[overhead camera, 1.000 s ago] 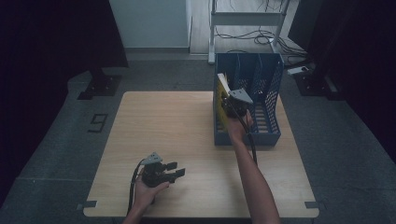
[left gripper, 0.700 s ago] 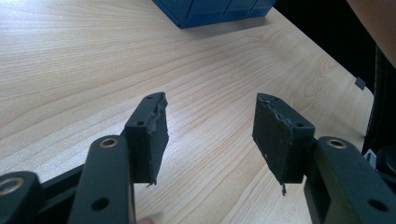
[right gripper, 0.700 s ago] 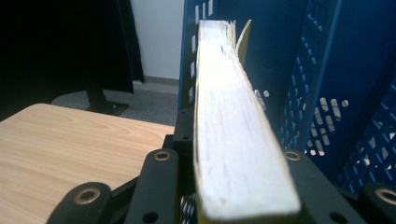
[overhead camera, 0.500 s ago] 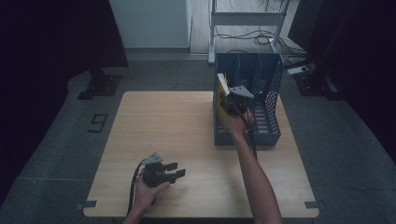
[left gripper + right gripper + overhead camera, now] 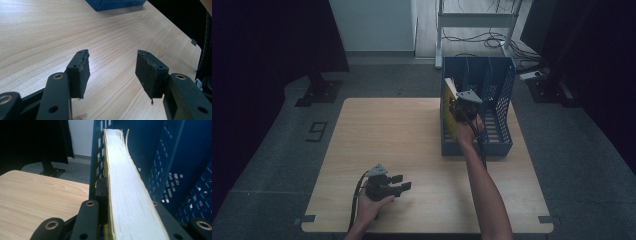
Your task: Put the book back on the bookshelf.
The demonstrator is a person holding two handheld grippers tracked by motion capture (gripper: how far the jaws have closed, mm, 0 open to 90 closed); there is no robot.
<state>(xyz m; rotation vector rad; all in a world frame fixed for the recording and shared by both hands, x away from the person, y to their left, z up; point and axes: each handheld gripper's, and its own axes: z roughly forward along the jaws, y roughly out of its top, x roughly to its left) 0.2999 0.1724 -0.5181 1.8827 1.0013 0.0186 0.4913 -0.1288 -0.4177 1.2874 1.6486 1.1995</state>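
Note:
A thick book with a yellow cover [image 5: 449, 111] stands on edge in the left compartment of a blue mesh file rack [image 5: 502, 146], leaning against the rack's left wall. My right gripper [image 5: 460, 107] is shut on the book, and its jaws have just been closing tighter on it. In the right gripper view the book's white page edge [image 5: 125, 182] runs away between the jaws of my right gripper [image 5: 127, 196], beside the rack's wall [image 5: 175, 157]. My left gripper [image 5: 404, 183] rests low over the table's front, open with nothing between its pads [image 5: 80, 72].
The wooden table [image 5: 402, 130] carries the rack at its back right. A metal stand with cables [image 5: 477, 30] is on the floor behind the table. Dark floor surrounds the table on all sides.
The right gripper and the book have shifted only slightly at the rack. The left gripper has stayed where it was.

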